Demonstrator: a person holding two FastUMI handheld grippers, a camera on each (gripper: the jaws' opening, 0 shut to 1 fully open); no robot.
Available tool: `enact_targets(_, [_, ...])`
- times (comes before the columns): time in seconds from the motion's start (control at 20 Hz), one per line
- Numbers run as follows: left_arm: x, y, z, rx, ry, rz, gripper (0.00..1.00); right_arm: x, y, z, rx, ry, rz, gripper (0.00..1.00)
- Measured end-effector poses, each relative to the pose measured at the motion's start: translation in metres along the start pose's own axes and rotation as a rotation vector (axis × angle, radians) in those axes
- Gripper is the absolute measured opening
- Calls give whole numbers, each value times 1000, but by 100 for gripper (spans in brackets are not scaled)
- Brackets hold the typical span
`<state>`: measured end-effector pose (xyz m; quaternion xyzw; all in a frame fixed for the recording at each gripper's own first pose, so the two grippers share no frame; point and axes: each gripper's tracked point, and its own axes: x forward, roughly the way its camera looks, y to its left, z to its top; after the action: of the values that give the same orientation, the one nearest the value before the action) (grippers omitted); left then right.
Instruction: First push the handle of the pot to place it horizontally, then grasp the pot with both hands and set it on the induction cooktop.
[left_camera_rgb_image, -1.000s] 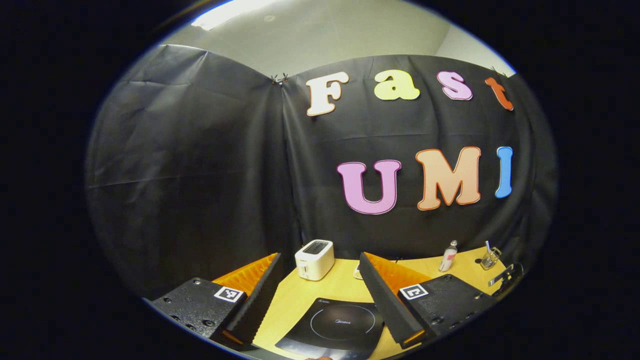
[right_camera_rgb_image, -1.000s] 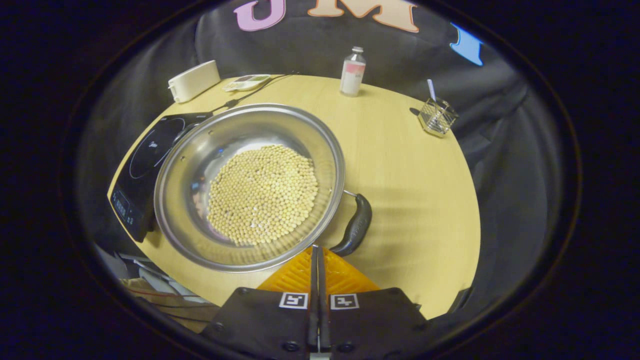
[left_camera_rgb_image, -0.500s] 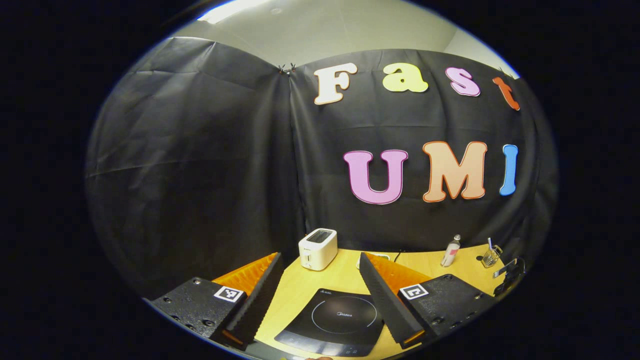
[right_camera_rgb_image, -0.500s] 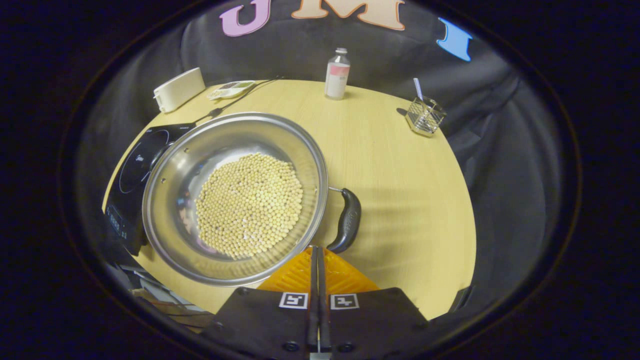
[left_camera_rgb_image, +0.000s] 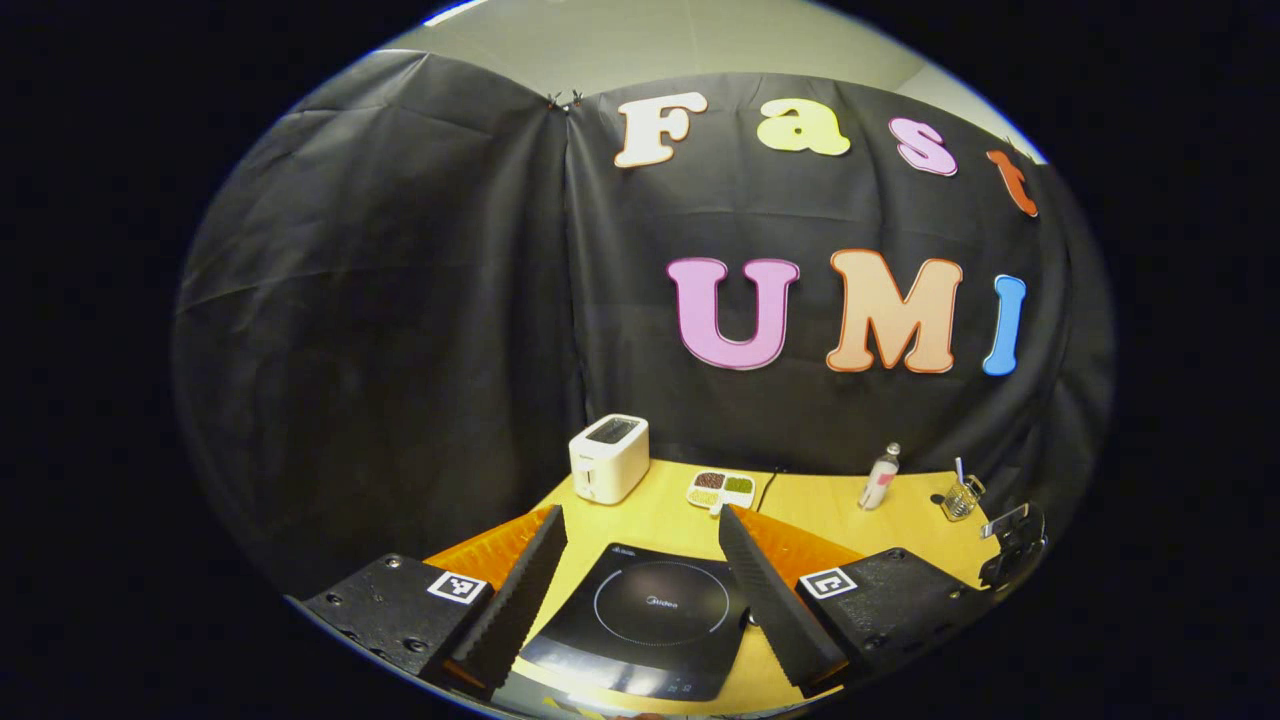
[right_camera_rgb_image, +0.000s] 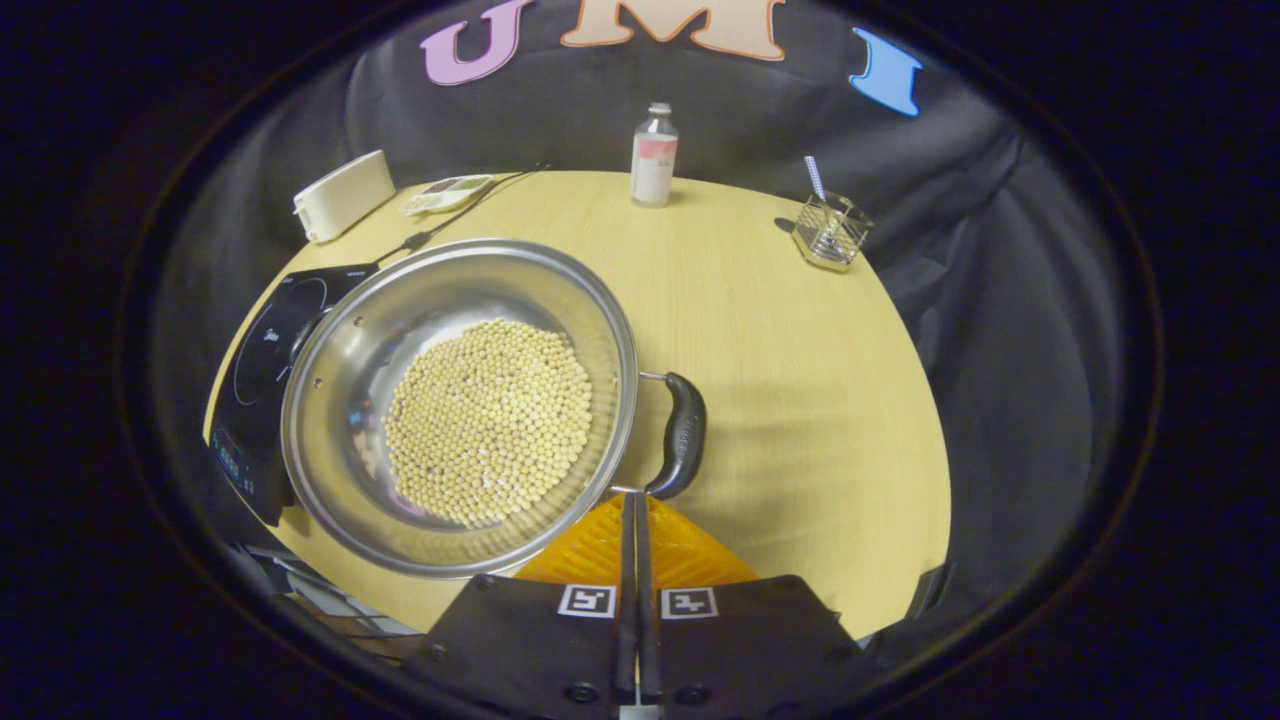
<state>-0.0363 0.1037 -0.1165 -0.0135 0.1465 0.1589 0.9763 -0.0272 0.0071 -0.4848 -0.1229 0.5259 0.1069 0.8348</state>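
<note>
Pot of beans sits at the desk's near-left edge, overlapping the induction cooktop. Right hand-held gripper, fingers pressed together and empty, sits at the pot's side handle. Left hand-held gripper hangs wide open, empty, above the cooktop. Risk: a hard push could slide the pot off the edge or spill beans

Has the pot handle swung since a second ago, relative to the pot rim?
Yes. In the right gripper view the pot handle has rotated clockwise around the pot rim, from slanting toward the closed right gripper to nearly upright beside the rim.
</note>
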Motion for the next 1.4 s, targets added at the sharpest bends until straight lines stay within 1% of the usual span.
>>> enact_targets(0.05, [3, -2, -7, -4, 18, -7, 99, -2, -1, 0, 3, -6, -2, 3])
enact_targets(0.15, [8, -5, -18, -13, 49, -16, 98, -7, -2, 0, 16, -15, -3, 3])
enact_targets(0.2, [11, -11, -21, -19, 59, -28, 100, -9, -2, 0, 25, -18, -3, 4])
enact_targets(0.3, [16, -20, -32, -26, 85, -56, 97, -14, -3, 1, 41, -29, -2, 3])
enact_targets(0.35, [20, -22, -37, -25, 100, -56, 93, -17, -3, 3, 46, -36, -2, 3])
enact_targets(0.45, [27, -29, -45, -21, 124, -63, 93, -23, -4, 5, 62, -51, 0, 3])
enact_targets(0.5, [30, -34, -49, -23, 138, -75, 96, -25, -4, 7, 76, -58, 2, 3])
enact_targets(0.65, [38, -46, -63, -45, 176, -104, 96, -30, -4, 11, 102, -80, 5, 4])
enact_targets(0.8, [48, -61, -74, -59, 202, -141, 96, -36, -3, 16, 118, -108, 17, 2])
enact_targets(0.85, [51, -65, -80, -50, 218, -153, 96, -37, -3, 18, 120, -118, 15, 2])
enact_targets(0.9, [56, -69, -85, -36, 233, -162, 96, -38, -6, 19, 120, -124, 9, 4])
enact_targets(1.05, [67, -84, -104, -9, 277, -198, 96, -40, -5, 24, 134, -141, 18, 4])
enact_targets(1.15, [74, -97, -119, -5, 321, -227, 97, -41, -9, 28, 138, -152, 10, 3])
enact_targets(1.3, [90, -112, -136, 21, 351, -257, 97, -43, -13, 36, 158, -171, 14, 3])
enact_targets(1.4, [98, -119, -151, 46, 382, -278, 97, -42, -20, 42, 164, -182, 2, 8])
